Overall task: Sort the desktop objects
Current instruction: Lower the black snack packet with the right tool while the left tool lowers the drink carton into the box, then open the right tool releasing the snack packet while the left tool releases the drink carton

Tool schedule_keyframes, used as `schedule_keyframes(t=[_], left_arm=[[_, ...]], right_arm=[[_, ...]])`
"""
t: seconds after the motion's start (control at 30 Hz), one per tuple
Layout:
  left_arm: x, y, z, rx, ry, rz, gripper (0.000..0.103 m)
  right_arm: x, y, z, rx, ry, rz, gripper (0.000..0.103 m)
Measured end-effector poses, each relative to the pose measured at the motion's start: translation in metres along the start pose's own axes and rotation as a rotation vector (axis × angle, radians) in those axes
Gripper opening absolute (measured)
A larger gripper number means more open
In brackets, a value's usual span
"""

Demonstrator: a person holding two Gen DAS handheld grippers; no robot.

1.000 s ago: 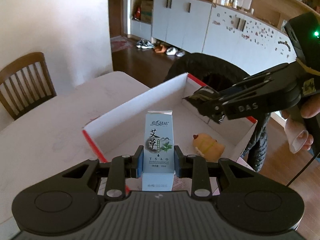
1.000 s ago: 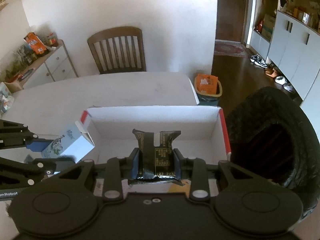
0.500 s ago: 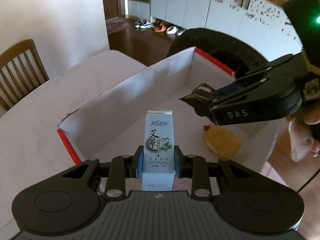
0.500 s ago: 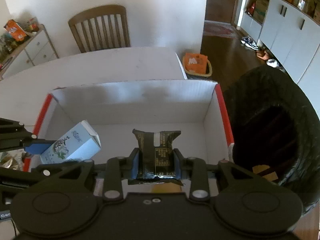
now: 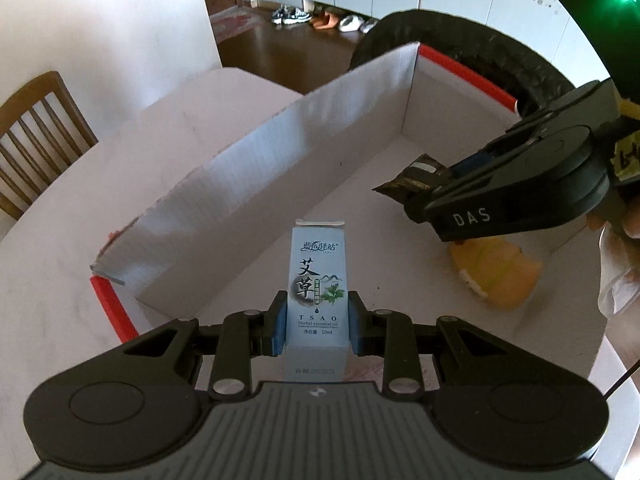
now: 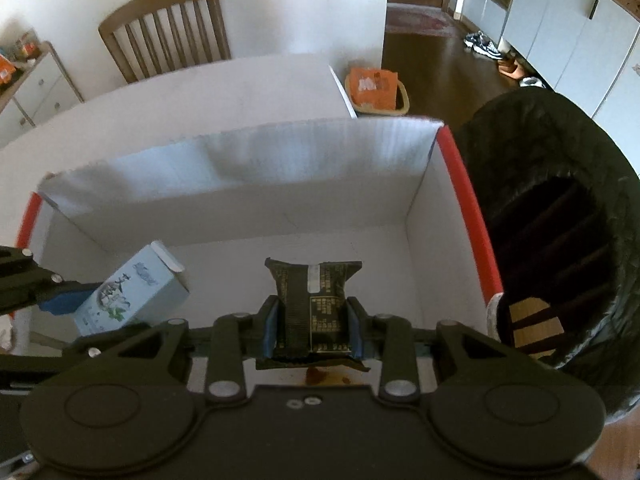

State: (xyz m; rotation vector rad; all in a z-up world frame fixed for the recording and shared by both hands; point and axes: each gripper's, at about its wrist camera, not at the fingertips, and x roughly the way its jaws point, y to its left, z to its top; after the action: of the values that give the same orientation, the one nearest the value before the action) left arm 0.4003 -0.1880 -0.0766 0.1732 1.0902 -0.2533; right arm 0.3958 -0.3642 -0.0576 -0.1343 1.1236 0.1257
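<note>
A big white cardboard box (image 5: 280, 152) with red edges sits on the pale table (image 5: 60, 280). Its top is open. Inside it, on the floor of the box, lies a soft yellow-orange thing (image 5: 496, 276). What it is cannot be told.

The left gripper (image 5: 318, 322) hangs over the box and points down into it. Its two blue pads squeeze a small light-blue carton (image 5: 318, 280) from both sides. The carton stands straight up between them and has a green leaf picture on the front.

The right gripper (image 6: 312, 326) also hangs over the box and points down. Its pads are pressed tight on a dark snack packet (image 6: 314, 300) with tiny print on it. In the left view this gripper reaches in from the right, just above the yellow-orange thing, and covers part of it.

Next to the box, past its red edge, stands a bin with a black bag (image 6: 560, 220). A wooden chair (image 6: 164, 32) stands at the far side of the table. An orange basket (image 6: 376, 92) sits on the dark floor, and shoes (image 5: 288, 14) lie by white cupboards (image 6: 560, 20).
</note>
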Motion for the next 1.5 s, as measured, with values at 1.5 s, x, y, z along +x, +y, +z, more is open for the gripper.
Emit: schedule_keyframes(t=[1.5], left_arm=[[-0.009, -0.007, -0.012, -0.077, 0.010, -0.074, 0.030]], right_arm=[[-0.024, -0.002, -0.008, 0.006, -0.046, 0.065, 0.058]])
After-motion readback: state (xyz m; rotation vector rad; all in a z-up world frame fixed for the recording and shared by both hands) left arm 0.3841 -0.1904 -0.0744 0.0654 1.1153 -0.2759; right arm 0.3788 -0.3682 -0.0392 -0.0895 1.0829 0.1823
